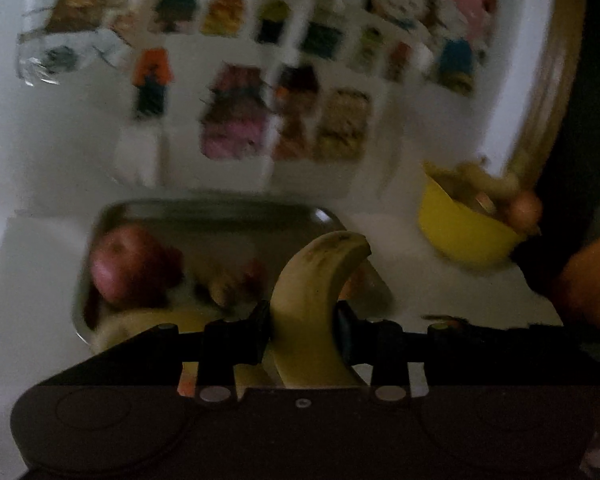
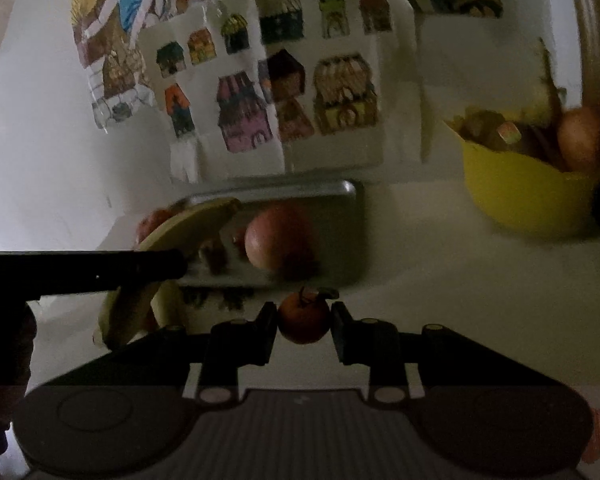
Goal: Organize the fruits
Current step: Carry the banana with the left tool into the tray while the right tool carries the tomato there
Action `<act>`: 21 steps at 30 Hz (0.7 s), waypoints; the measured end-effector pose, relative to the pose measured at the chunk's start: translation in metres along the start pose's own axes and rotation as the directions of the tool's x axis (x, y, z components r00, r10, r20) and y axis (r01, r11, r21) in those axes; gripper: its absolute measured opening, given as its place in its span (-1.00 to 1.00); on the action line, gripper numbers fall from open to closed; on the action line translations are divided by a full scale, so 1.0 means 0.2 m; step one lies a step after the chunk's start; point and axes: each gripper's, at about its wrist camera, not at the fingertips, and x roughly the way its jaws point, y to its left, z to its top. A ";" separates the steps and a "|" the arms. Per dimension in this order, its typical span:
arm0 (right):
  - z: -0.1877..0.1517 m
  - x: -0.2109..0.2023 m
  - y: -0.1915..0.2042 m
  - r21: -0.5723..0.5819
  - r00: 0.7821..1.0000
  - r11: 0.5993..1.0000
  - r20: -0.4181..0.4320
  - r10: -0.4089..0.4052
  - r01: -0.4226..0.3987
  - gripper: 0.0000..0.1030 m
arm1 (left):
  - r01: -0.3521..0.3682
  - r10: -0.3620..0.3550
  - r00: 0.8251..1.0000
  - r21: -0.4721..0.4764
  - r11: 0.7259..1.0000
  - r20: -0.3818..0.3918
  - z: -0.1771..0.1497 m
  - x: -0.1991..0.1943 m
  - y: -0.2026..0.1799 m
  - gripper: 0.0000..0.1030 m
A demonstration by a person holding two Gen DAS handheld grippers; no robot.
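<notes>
My left gripper (image 1: 302, 330) is shut on a yellow banana (image 1: 316, 292) and holds it upright just in front of a metal tray (image 1: 220, 210). The tray holds a red apple (image 1: 120, 268) and smaller fruit. In the right wrist view my right gripper (image 2: 304, 322) is shut on a small orange fruit (image 2: 304, 318) with a stem, above the white table, in front of the tray (image 2: 340, 192). The apple (image 2: 278, 240) lies in the tray there. The left gripper (image 2: 100, 270) with the banana (image 2: 188, 224) shows at the left, and more bananas lie below it.
A yellow bowl (image 1: 460, 232) with vegetables and an onion stands at the right; it also shows in the right wrist view (image 2: 528, 200). Sheets with coloured house drawings (image 2: 268, 92) hang on the wall behind the tray. A wooden frame (image 1: 548, 92) runs along the right.
</notes>
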 end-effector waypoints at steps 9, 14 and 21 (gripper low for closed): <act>0.21 0.18 0.15 -0.089 0.998 0.996 0.048 0.035 -0.030 -0.35 | -0.119 0.126 0.988 -0.084 0.989 0.085 0.16 0.13 0.24 -0.30; 0.27 0.35 0.23 -0.126 0.998 0.991 0.033 0.049 -0.044 -0.35 | -0.135 0.146 0.985 -0.113 0.984 0.092 0.19 0.20 0.30 -0.30; 0.26 0.52 0.30 -0.214 0.999 0.976 -0.020 0.043 -0.046 -0.35 | -0.130 0.138 0.987 -0.100 0.986 0.082 0.15 0.25 0.32 -0.29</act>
